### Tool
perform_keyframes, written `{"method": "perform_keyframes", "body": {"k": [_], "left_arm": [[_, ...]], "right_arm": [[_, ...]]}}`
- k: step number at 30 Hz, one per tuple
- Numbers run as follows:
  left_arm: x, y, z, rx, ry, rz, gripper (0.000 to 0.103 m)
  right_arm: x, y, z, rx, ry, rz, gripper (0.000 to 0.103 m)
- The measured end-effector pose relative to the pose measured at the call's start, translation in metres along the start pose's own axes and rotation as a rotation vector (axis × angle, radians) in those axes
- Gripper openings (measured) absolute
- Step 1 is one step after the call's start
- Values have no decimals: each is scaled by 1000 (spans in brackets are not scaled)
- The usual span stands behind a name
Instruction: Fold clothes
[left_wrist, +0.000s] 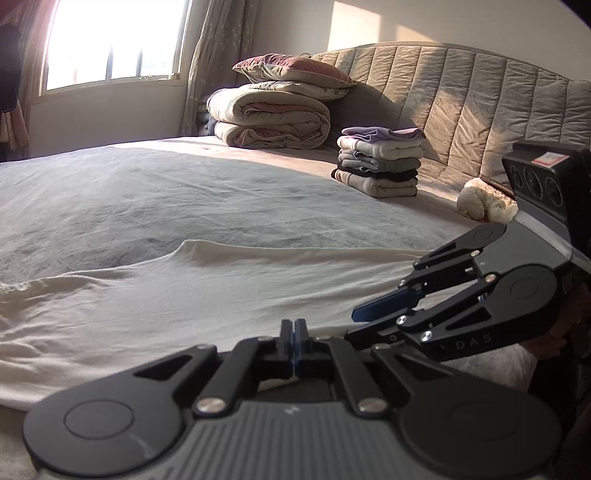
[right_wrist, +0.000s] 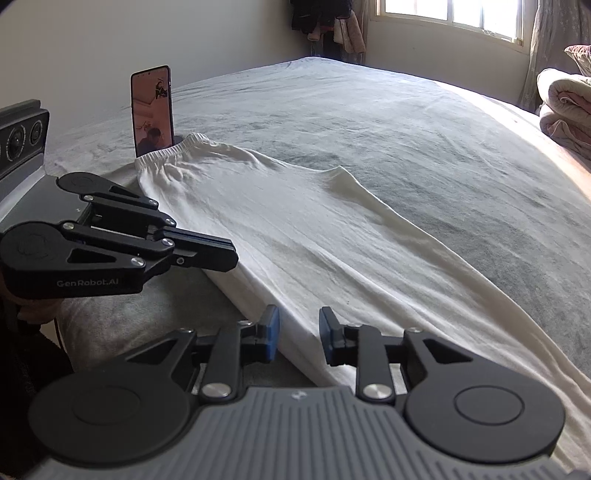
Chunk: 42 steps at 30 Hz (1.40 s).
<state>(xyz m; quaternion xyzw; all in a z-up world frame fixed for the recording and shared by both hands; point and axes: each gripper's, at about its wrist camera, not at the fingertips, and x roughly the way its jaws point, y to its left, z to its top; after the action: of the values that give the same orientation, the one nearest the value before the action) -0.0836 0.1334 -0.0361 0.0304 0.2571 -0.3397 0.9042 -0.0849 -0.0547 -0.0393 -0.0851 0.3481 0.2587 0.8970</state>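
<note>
My left gripper (left_wrist: 294, 345), pads pressed together with nothing visibly pinched, and my right gripper (right_wrist: 298, 334), fingers spread, hang low in frame at the near edge of cream trousers (right_wrist: 295, 229) lying flat across the bed (right_wrist: 406, 129); a phone (right_wrist: 152, 110) stands upper left.

— Where does the light come from?
— From the barred, blown-out white window (left_wrist: 114, 40); it glares so hard that nothing outside reads; a warm patch falls on the pale wall, the quilted grey headboard (left_wrist: 461, 96) and the far strip of the wrinkled grey bedsheet (left_wrist: 147, 192), while the near part lies in soft shadow.
— And sharpness?
— Fair in the middle; both views bend strongly at the edges with dark corners; the black and grey gripper bodies closest to each lens look soft; creases in the cream-white garment (right_wrist: 295, 229) cast faint shadows.
</note>
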Motion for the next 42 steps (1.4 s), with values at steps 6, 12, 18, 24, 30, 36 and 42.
{"method": "perform_keyframes", "body": {"k": [6, 12, 18, 24, 30, 36, 42], "left_arm": [[7, -2, -6, 40, 80, 0, 0], [12, 0, -9, 50, 148, -33, 0], [9, 4, -2, -13, 115, -105, 16], [28, -13, 5, 3, 120, -170, 36], [41, -31, 4, 76, 223, -231, 40], [37, -49, 18, 22, 126, -344, 56], [73, -82, 9, 23, 236, -354, 55]], "right_arm": [[3, 4, -8, -65, 13, -61, 11], [-2, 6, -11, -70, 37, -25, 3], [-13, 3, -11, -39, 18, -24, 15], [-29, -20, -24, 5, 30, -63, 17], [-53, -44, -48, 75, 59, -73, 36], [-81, -73, -52, 178, 1, -112, 38], [-73, -106, -65, 263, 11, -152, 39]]}}
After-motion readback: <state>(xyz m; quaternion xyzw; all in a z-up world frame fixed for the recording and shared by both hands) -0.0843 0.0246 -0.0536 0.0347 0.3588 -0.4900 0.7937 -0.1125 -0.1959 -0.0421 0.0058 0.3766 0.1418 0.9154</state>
